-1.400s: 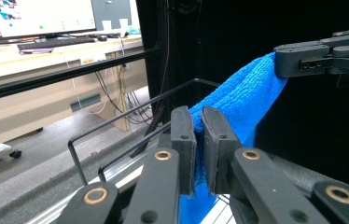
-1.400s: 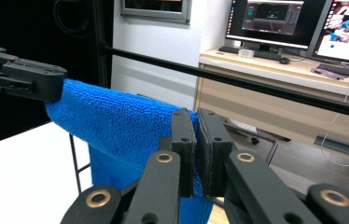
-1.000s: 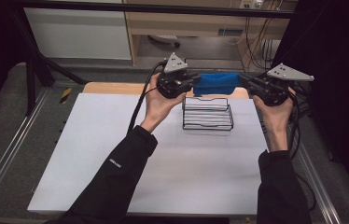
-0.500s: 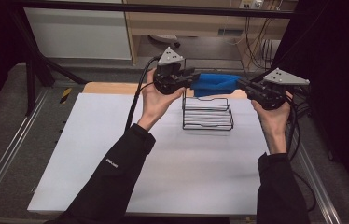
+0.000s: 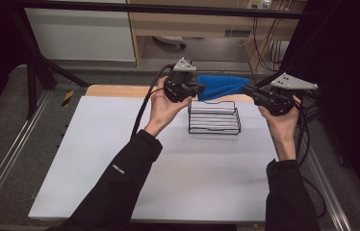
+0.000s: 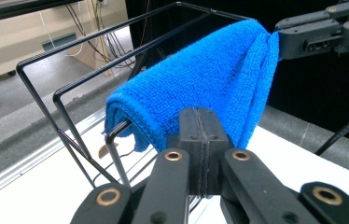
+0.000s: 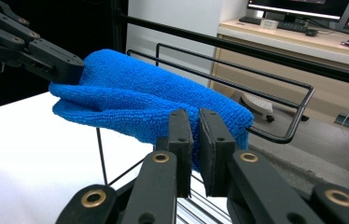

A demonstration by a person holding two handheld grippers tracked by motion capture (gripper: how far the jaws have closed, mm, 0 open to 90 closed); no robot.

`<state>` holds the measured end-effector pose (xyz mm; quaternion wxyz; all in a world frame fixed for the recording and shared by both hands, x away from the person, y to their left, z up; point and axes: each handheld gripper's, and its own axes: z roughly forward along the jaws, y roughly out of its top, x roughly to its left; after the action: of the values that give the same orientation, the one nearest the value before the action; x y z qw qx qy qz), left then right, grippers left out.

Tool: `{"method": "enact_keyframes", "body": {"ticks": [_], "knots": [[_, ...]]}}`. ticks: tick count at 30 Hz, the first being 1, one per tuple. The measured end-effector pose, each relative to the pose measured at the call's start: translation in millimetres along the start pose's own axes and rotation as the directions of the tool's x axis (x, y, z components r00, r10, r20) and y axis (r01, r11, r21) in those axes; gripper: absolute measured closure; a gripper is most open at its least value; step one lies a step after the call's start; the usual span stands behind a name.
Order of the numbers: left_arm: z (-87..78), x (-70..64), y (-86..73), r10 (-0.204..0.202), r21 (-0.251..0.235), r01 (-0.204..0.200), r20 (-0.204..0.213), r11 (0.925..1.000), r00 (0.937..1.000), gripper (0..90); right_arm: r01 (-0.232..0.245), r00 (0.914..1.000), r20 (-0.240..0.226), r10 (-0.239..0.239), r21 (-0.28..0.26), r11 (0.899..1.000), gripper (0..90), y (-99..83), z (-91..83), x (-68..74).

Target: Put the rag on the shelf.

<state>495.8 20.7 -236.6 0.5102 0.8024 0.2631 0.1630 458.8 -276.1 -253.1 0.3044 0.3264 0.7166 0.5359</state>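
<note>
High view has the blue towel [image 5: 224, 86] stretched between both tools above the far rail of the black wire rack [image 5: 215, 118], around 12 o'clock on the bench [image 5: 120, 163], and it's lifted a bit higher than a second ago. Left tool [image 6: 199, 140] is pressed together on one end, while the right tool [image 7: 195, 135] pinches the other end with a slim gap between its jaws. Looks like it's about ready to drape over that rail.
</note>
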Motion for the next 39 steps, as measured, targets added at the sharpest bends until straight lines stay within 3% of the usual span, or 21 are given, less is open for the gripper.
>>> {"method": "enact_keyframes", "body": {"ticks": [10, 15, 17, 21, 26, 31, 39], "knots": [[4.3, -1.7, -6.4, 0.022, 0.023, -0.022, -0.006, 0.9995, 0.9997, 89.9, -0.03, 0.9993, -0.023, 0.029, -0.033, 0.999, 70.1, 10.9, -5.2, 5.1], [7.3, -1.5, -10.8, 0.031, 0.035, -0.031, -0.012, 0.9989, 0.9994, 89.8, -0.034, 0.9984, -0.046, 0.032, -0.044, 0.998, 71.6, 19.5, -1.8, 11.4], [8.3, -0.8, -13.1, 0.029, 0.038, -0.029, -0.013, 0.9989, 0.9995, 89.8, -0.046, 0.9972, -0.059, 0.044, -0.028, 0.999, 76.8, 19.8, 0.4, 13.6], [9.5, -0.4, -16.6, 0.031, 0.038, -0.03, -0.013, 0.9988, 0.9994, 89.8, -0.073, 0.996, -0.049, 0.075, 0.04, 0.997, 89.7, 9.3, 6.6, 13.0], [11.9, 0.0, -20.0, 0.031, 0.039, -0.03, -0.015, 0.9988, 0.9994, 89.8, -0.113, 0.993, -0.023, 0.115, 0.089, 0.99, 90.0, -13.9, 11.1, 6.8], [15.7, -0.3, -22.5, 0.031, 0.041, -0.03, -0.017, 0.9987, 0.9994, 89.8, -0.104, 0.9945, 0.019, 0.103, 0.089, 0.991, 90.0, -25.9, 12.8, 3.1], [12.5, -1.8, -23.7, 0.038, 0.031, -0.038, -0.012, 0.9988, 0.9992, 89.5, -0.097, 0.995, 0.026, 0.096, 0.059, 0.994, 87.1, -26.1, 9.8, 3.6]]}}
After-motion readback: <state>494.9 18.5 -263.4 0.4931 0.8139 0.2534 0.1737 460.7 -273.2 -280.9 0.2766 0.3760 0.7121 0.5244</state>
